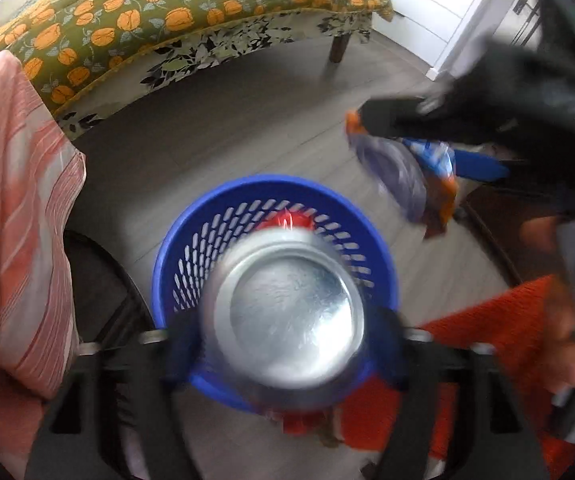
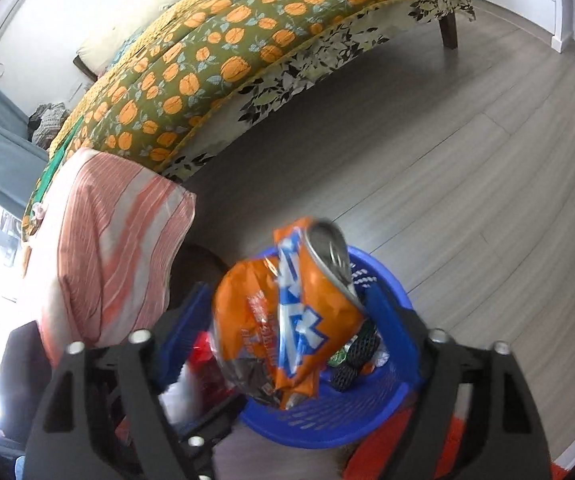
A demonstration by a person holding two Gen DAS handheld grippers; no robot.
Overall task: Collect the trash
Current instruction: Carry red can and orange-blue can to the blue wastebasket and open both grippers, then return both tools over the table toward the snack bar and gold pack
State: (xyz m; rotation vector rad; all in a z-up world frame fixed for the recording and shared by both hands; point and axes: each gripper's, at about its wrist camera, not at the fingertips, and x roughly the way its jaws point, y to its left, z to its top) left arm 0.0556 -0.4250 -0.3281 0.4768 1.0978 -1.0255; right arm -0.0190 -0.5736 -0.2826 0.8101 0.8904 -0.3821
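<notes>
Both cans over the blue mesh wastebasket (image 1: 383, 280).
Left hand-held gripper (image 1: 283, 346) spread around the red soda can (image 1: 287, 304), right hand-held gripper (image 2: 287, 320) spread around the crushed orange can (image 2: 287, 320); drop both inside the wastebasket rim.

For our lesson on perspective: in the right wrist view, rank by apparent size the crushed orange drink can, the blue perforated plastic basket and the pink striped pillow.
1. Pink striped pillow
2. Crushed orange drink can and blue perforated plastic basket: unsure; the nearer can hides much of the basket.
</notes>
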